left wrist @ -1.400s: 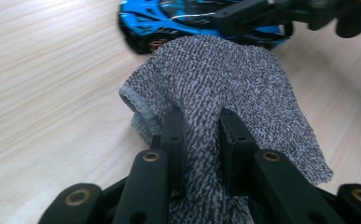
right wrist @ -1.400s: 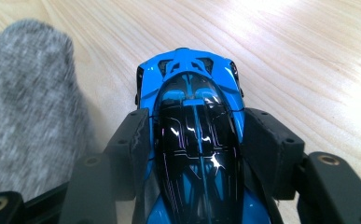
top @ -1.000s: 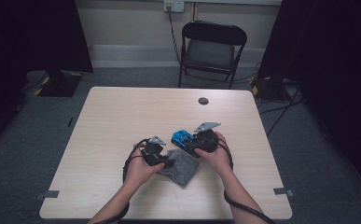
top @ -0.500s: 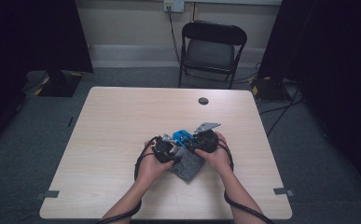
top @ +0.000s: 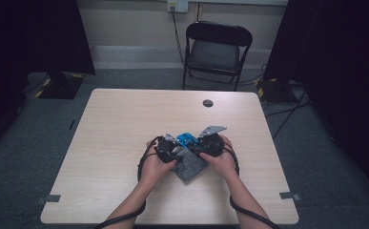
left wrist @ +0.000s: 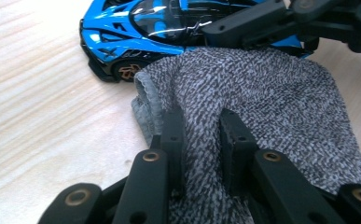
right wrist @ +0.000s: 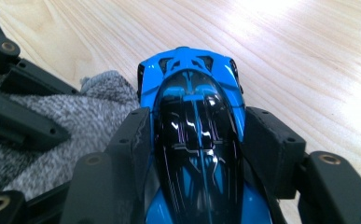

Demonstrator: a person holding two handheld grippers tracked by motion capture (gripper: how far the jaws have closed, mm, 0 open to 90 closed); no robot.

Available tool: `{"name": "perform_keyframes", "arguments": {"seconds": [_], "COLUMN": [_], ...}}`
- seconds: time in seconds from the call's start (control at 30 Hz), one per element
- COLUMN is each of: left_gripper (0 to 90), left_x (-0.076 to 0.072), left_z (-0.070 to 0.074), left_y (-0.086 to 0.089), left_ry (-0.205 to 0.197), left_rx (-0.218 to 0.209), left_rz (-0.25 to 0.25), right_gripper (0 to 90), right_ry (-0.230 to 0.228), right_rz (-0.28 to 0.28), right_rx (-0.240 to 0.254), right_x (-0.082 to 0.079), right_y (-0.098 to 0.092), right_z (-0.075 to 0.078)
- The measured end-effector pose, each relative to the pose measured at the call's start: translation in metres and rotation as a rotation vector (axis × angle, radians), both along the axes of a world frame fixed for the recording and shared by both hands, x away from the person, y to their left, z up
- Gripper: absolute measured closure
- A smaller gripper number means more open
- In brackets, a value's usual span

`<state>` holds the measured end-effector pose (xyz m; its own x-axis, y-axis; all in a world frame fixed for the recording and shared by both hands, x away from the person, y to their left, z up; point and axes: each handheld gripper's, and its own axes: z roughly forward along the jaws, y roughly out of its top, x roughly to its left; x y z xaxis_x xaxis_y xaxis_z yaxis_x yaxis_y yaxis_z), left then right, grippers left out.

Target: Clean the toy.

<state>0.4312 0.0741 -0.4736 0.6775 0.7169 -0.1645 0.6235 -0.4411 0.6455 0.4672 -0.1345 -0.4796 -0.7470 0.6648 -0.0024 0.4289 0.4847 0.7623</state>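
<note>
Where carpet spreads, pale wooden table (top: 125, 143)

The toy car (right wrist: 192, 121) has a glossy blue body, hard and smooth like lacquered plastic or metal, with a shiny black canopy that mirrors the light. The cloth (left wrist: 262, 107) is a grey, speckled knit, matt and rough, with a rolled hem. The table (top: 125, 124) is pale wood-grain, smooth with a soft sheen. Both grippers' jaws are matt black plastic with brass-coloured rivets
</note>
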Motion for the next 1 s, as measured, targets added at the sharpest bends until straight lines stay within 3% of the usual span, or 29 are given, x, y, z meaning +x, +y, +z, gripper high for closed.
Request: {"name": "perform_keyframes", "arguments": {"seconds": [0.77, 1.0], "left_gripper": [74.3, 74.2], "left_x": [0.018, 0.023], "left_z": [0.003, 0.003], "left_y": [0.032, 0.042], "left_ry": [-0.006, -0.004], "left_rx": [0.046, 0.042], "left_rz": [0.104, 0.138], "right_gripper": [42.5, 42.5], "right_ry": [-0.002, -0.004], "right_rz": [0.007, 0.008], "right_rx": [-0.008, -0.004], "right_x": [-0.001, -0.001], "right_y": [-0.001, -0.002], "right_z": [0.0, 0.0]}}
